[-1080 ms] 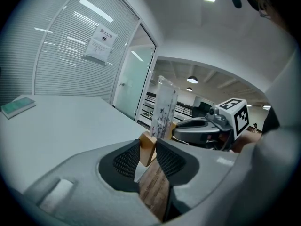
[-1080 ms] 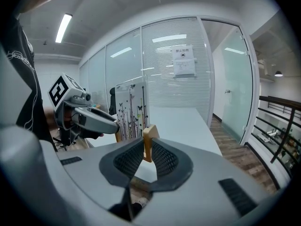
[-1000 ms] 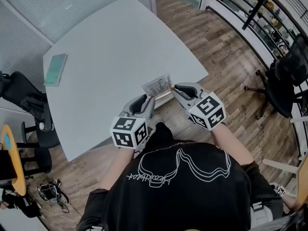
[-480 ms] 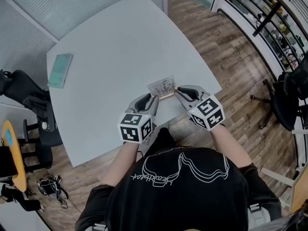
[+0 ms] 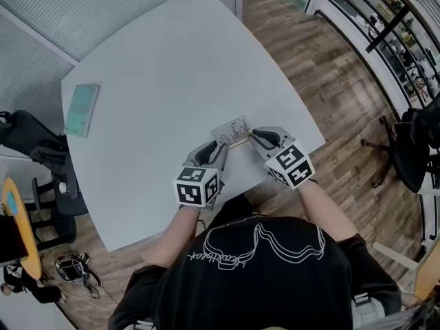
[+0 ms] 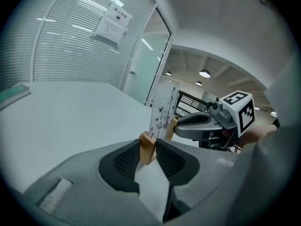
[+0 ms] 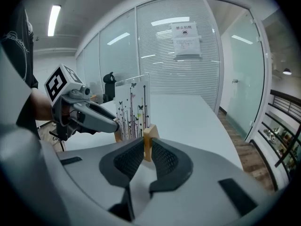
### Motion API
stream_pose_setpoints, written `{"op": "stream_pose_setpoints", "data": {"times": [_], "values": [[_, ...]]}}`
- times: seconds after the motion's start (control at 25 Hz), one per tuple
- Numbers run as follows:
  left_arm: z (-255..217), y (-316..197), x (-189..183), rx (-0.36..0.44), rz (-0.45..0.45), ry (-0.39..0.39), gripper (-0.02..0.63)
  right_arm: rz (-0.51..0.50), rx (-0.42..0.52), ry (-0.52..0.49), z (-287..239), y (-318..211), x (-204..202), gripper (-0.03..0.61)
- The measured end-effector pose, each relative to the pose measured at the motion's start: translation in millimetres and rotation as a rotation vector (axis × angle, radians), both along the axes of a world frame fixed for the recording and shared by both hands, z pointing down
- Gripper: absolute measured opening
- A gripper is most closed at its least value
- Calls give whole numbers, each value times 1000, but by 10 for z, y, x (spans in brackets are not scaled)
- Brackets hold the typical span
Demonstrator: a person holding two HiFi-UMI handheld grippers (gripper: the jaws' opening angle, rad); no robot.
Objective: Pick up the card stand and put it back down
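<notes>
Bright, even indoor light from ceiling strip lamps falls on the pale counter, which shows only faint, soft shadows and no hard glare. Both gripper views bulge like a fisheye, with black corners. The near jaws look soft, while the card stand is fairly sharp.

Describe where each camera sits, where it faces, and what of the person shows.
Head view: on the head, facing steeply down at the pale grey table; black T-shirt and forearms show.
Left gripper view: on the left hand-held gripper, facing along its jaws, shut on the wooden-based printed card stand; right hand-held gripper opposite.
Right gripper view: on the right hand-held gripper, facing back along its jaws; black sleeve shows.
Shared: both gripper views show the stand and the other hand-held gripper.
</notes>
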State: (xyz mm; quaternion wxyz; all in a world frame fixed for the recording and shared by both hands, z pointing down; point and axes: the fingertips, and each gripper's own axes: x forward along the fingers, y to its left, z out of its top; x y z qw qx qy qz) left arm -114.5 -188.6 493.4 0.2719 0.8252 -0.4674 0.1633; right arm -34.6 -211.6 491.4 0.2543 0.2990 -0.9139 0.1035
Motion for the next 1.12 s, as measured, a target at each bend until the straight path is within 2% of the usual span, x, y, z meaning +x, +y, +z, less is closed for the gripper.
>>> {"op": "stream_pose_setpoints", "data": {"times": [0.2,0.48,0.76,1.12], "values": [[214,-142,-32,-35,-14,-2,115,-2,-31,16,240,-136,-31,58],[442,-285,-34,-52,8,-54,115,11,-77,19,489,-264,-33,57],[571,-339,-58,-63,-21,-42,115,-17,-86,51,640,-327,-61,58],[577,-353,-92,-50,-26,-30,117,-15,-116,23,653,-344,-100,66]]}}
